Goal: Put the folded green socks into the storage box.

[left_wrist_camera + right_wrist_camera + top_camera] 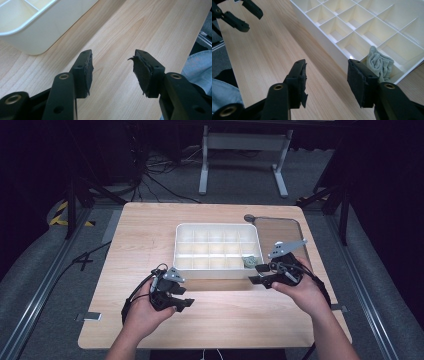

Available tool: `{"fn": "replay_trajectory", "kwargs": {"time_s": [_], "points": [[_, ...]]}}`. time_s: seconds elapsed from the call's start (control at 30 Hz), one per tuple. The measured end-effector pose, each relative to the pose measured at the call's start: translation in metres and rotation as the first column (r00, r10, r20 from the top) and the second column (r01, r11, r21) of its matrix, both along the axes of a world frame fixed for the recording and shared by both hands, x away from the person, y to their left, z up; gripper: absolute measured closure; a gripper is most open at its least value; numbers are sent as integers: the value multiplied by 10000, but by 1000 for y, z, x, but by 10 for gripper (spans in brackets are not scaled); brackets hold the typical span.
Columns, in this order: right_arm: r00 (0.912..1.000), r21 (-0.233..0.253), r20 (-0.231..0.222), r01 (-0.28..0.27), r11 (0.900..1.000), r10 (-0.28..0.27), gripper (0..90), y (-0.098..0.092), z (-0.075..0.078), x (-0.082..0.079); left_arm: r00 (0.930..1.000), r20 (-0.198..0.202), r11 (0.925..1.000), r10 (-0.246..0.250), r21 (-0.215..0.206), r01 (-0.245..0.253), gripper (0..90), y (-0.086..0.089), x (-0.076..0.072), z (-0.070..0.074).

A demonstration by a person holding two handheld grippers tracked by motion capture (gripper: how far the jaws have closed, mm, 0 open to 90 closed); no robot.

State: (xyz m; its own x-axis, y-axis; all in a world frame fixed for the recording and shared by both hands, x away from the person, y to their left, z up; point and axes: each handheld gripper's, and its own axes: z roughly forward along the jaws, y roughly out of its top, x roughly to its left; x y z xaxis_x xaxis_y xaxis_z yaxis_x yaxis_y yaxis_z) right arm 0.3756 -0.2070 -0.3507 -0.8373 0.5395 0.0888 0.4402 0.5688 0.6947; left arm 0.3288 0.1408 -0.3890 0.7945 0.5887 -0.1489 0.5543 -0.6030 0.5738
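One divided tray (218, 270), one grey cloth (380, 65), two grippers.

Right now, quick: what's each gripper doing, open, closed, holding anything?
Left gripper: open, empty, over bare table.
Right gripper: open, empty, beside the white divided tray.

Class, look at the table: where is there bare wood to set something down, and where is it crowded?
Bare wood runs along the table left of the white divided tray, and across the far edge beyond it. The near strip in front of the tray holds the left tongs and right tongs. Right of the tray lies a clear lid. One corner compartment holds a grey cloth.
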Motion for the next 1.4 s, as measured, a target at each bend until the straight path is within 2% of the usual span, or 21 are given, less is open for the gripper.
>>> {"fn": "replay_trajectory", "kwargs": {"time_s": [0.07, 0.1, 0.17, 0.2, 0.23, 0.4, 0.47, 0.57, 0.63, 0.7, 0.77, 0.83, 1.1, 1.17, 1.27, 1.4], "points": [[9999, 255, 119, -30, 9997, 27, 501, -1, -7, -11, 10000, -85, 9998, 10, 178, -9, 519, -1, -1, 1], [9999, 364, 11, -133, 9993, 133, 501, -1, -10, -14, 10000, -56, 9998, -8, 202, 9, 523, -2, -1, 1], [9995, 230, -97, -303, 9993, 305, 499, 0, -11, -16, 10000, -30, 9998, 2, 195, -1, 525, -2, -1, 2], [9979, -101, 6, -642, 9979, 642, 497, 1, -13, -24, 10000, -27, 9998, -26, 187, 26, 524, -2, -1, 2], [9979, -101, 6, -642, 9979, 642, 497, 1, -13, -24, 10000, -27, 9998, -26, 187, 26, 523, -2, -1, 2], [9950, 289, -220, -963, 9949, 969, 489, 1, -21, -32, 10000, -20, 9997, -97, 237, 98, 513, -3, -3, 1], [9935, 394, -97, -1126, 9929, 1130, 487, 2, -26, -35, 9999, -1, 9995, -148, 264, 148, 504, -4, -4, 0], [9920, 250, -129, -1253, 9918, 1257, 485, 5, -32, -38, 9996, 67, 9991, -282, 320, 280, 499, -5, -5, -5], [9930, 152, -84, -1180, 9929, 1181, 486, 6, -34, -40, 9982, 286, 9972, -521, 546, 505, 518, -4, -6, -8], [9948, 354, -62, -1018, 9942, 1020, 484, 7, -37, -40, 9967, 371, 9963, -719, 508, 700, 528, -3, -6, -11], [9950, 352, -35, -999, 9944, 1001, 491, 8, -42, -39, 9968, 332, 9970, -733, 256, 724, 534, -3, -5, -14], [9932, 19, 60, -1167, 9932, 1166, 496, 11, -47, -40, 9963, 283, 9966, -813, 144, 809, 529, -2, -5, -17], [9927, -272, 424, -1117, 9934, 1128, 497, 16, -73, -37, 9933, -243, 9916, -1128, 605, 1141, 524, -7, -5, -28], [9936, -276, 296, -1085, 9937, 1093, 499, 17, -79, -38, 9929, -305, 9904, -1152, 730, 1172, 524, -7, -5, -29], [9921, -182, 365, -1195, 9927, 1201, 501, 18, -83, -41, 9923, -410, 9915, -1168, 532, 1189, 519, -7, -3, -33], [9890, -153, 468, -1396, 9901, 1402, 509, 20, -90, -46, 9897, -573, 9882, -1315, 713, 1354, 497, -8, -3, -39]]}}
